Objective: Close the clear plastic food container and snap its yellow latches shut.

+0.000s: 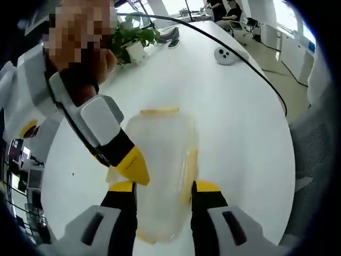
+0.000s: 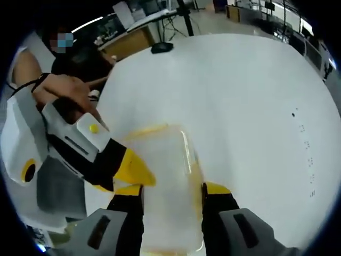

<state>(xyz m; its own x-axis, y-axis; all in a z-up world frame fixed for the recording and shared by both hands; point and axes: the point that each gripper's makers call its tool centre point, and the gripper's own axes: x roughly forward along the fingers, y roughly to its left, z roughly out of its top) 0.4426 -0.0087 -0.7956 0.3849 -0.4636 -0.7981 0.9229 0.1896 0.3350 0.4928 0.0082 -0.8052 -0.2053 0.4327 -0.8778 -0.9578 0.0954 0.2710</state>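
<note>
so the left gripper (image 1: 162, 186) is sitting with its jaws spread wide on either side of the clear container (image 1: 160, 170), one yellow tip by each long edge; not squeezing as far as i can tell, just bracketing it; the right gripper (image 2: 171, 189) is doing the same thing from the opposite end, jaws apart and straddling the box; in the left gripper view the other gripper's yellow tip is poking in from the left and pressing down near the container's left edge, right by that jaw; same deal mirrored in the right gripper view; the lid is looking like it's already sitting on; a yellow latch (image 1: 159, 111) is showing at the far end from the left gripper, another one (image 1: 191, 170) is running along the right jaw's side; can't tell if either is snapped; everything is resting on the white table (image 1: 234, 117), with a potted plant (image 1: 133, 40) and a black cable (image 1: 256, 69) well beyond; what's worrying me: the box is light and the table slick, so a one-sided push is probably going to skid or tip it instead of clicking the latch, and a lid sitting crooked could pop back up.
</note>
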